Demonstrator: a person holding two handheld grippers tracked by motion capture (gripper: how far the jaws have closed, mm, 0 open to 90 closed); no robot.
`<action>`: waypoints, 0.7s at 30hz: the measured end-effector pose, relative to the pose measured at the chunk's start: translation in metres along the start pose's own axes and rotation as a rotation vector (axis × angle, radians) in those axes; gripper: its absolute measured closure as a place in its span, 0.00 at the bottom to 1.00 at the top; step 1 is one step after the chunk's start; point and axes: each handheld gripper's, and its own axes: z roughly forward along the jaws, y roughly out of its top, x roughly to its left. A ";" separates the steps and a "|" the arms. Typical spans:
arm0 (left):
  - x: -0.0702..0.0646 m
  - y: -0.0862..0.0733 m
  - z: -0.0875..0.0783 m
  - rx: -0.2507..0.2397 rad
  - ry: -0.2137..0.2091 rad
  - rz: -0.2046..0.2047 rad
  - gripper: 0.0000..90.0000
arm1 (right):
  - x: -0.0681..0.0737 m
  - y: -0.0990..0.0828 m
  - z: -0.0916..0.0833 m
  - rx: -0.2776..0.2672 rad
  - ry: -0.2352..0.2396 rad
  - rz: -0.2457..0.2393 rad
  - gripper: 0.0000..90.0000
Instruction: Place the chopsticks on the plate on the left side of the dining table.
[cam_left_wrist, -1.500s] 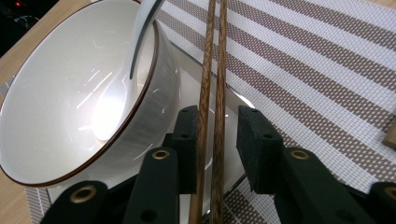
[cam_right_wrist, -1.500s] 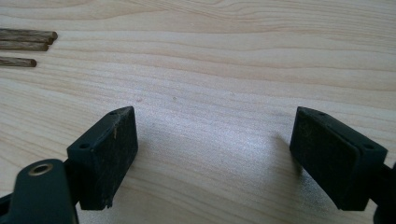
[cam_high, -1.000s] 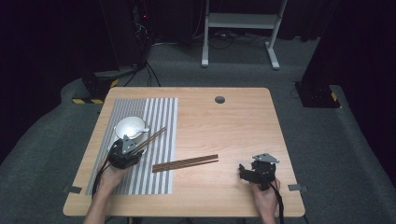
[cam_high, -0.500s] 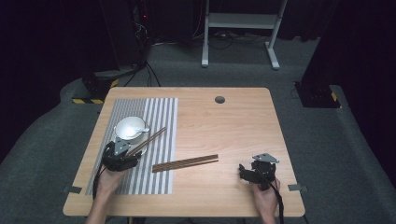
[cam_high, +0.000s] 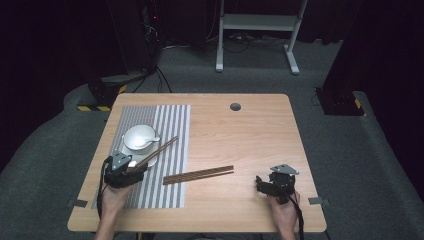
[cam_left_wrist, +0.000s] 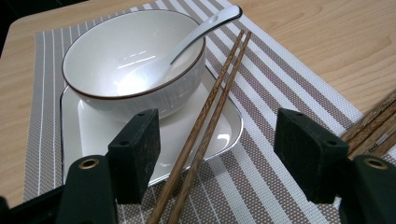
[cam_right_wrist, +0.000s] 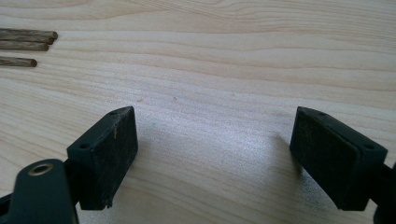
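A white bowl with a white spoon in it stands on a white square plate, all on a striped placemat. One pair of brown chopsticks lies across the plate's corner and the mat, running between the jaws of my left gripper. Those jaws have just been opening and the pads stand clear of the sticks. More chopsticks lie on the bare wood at mid-table. My right gripper rests open near the front right edge, nothing between its pads.
The wooden table has a small round hole near its far edge. Ends of the loose chopsticks lie beyond the right gripper. Dark floor, cables and a white stand surround the table.
My left gripper has drawn back a little from the bowl toward the near edge and its jaws stand wider. The chopstick pair stays lying on the plate. The right gripper has not moved.
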 end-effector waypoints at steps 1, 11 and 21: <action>0.000 -0.001 -0.001 -0.001 0.003 -0.011 0.35 | 0.000 0.000 0.000 0.000 0.000 0.000 0.16; 0.001 -0.018 -0.010 0.011 0.050 -0.068 0.35 | 0.000 0.000 0.000 0.000 0.000 0.000 0.16; -0.009 -0.034 -0.010 0.016 0.101 -0.079 0.39 | 0.000 0.000 0.000 0.000 0.000 0.001 0.16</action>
